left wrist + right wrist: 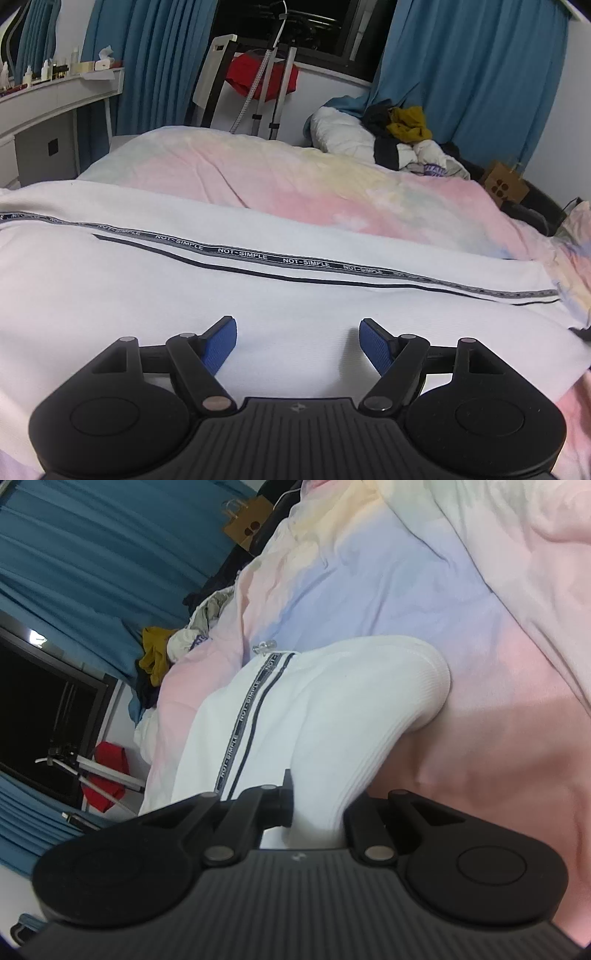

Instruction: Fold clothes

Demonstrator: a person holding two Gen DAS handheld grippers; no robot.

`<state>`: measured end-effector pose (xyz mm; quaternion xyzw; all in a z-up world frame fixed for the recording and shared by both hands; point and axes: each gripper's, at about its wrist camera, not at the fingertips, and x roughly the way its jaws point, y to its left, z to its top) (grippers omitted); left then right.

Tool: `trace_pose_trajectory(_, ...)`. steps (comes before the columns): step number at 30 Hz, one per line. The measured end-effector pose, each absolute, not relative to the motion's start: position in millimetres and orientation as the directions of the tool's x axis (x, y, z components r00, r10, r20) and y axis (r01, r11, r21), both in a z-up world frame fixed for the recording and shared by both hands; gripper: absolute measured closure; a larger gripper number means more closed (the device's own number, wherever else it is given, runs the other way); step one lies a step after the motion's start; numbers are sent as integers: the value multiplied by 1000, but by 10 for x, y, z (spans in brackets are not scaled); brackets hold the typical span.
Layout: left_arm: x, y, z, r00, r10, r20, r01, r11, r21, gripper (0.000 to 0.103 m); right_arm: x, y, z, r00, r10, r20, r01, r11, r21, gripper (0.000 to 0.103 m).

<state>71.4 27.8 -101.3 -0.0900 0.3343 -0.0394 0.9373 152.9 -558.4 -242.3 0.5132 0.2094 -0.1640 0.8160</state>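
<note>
Across the bed lies the white garment, soft, light and floppy, so best taken by hems or ribbed edges. Left hand-held gripper hovers over its flat middle, jaws apart and empty; right hand-held gripper pinches a ribbed end, lifted.

Legible text: "NOT-SIMPLE", white capitals on a dark woven tape sewn along the white garment, repeated end to end down the strip; a thin dark line runs beside it. Left wrist view reads it clearly mid-strip; toward both ends it blurs out.

Right wrist view: same tape on the garment, lettering seen sideways, only partly readable.

Purple print on a crumpled white cloth in the far clothes pile: letters present, not readable.

Small emblem on each gripper body: no text made out.
</note>
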Motion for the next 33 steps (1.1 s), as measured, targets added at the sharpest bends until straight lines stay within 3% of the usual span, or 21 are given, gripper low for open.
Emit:
trace_pose_trajectory(7,727,290,-1003,794,-127,-595,29,985,-171,28,1534,-5560,-2420,855,-70,-513,489,433,757,93)
trace_pose_trajectory(17,774,214,-1139,761,-96,-642,48,995,-91,28,1532,-5546,-2417,854,-78,-515,492,447,747,93)
trace_pose_trajectory(33,805,170,-1270,743,-64,-667,61,998,-29,20,1554,-5507,-2398,848,-95,-521,499,473,726,93)
